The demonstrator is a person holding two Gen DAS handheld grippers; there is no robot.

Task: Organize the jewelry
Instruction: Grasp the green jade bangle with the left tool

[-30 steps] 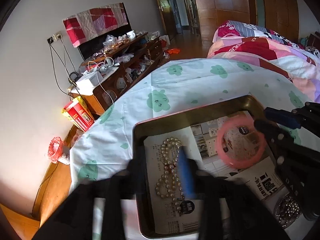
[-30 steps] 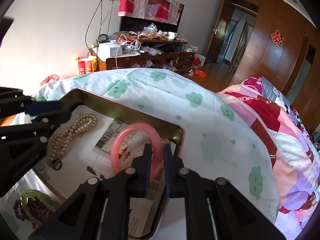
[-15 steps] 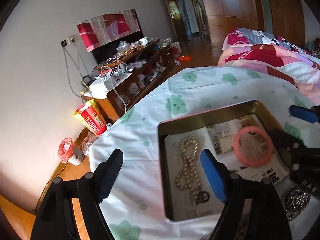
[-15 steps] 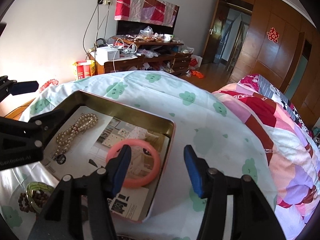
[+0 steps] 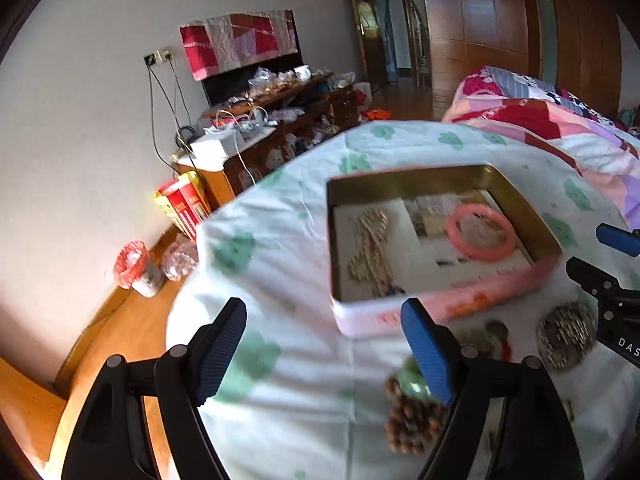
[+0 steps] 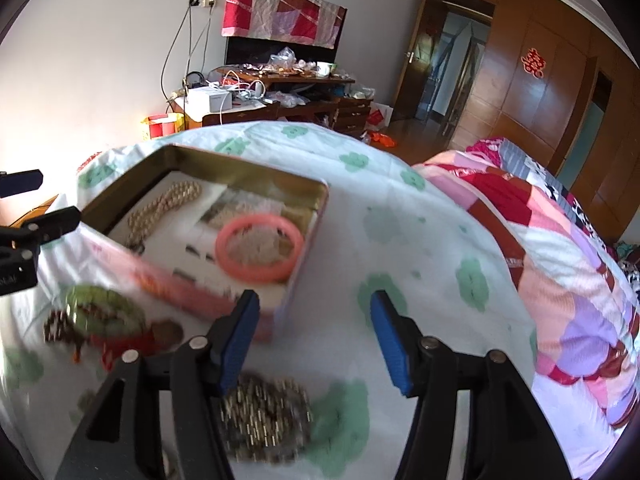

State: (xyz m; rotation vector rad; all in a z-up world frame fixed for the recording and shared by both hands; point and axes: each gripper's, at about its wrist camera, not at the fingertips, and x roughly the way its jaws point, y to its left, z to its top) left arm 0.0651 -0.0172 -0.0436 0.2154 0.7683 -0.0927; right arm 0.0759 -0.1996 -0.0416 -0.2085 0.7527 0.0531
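Observation:
A tin with a gold inside and pink outer wall [image 5: 400, 172] [image 6: 248, 168] sits on the bed cover. On the paper lining it lie a pearl necklace [image 5: 370, 248] [image 6: 164, 210] and a pink bangle [image 5: 482, 236] [image 6: 259, 248]. My left gripper [image 5: 326, 354] stands open and empty, short of the tin's near left corner. The jaws of my right gripper [image 6: 316, 342] are opening with nothing between them, just off the tin's near right corner. In front of the tin lie a green bangle [image 6: 104, 308], brown wooden beads [image 5: 408, 420] [image 6: 56, 328] and a coil of shiny metal beads [image 5: 566, 338] [image 6: 264, 412].
The white cover with green cloud prints [image 6: 384, 224] spreads around the tin. A patchwork quilt [image 6: 560, 280] lies to the right. A cluttered wooden cabinet [image 5: 272, 128] stands against the far wall, and a red-and-yellow box [image 5: 184, 208] sits on the floor beyond the bed's left edge.
My right gripper has let go of the pink bangle, which now lies in the tin. Both grippers have opened and drawn back from the tin toward the loose jewelry.

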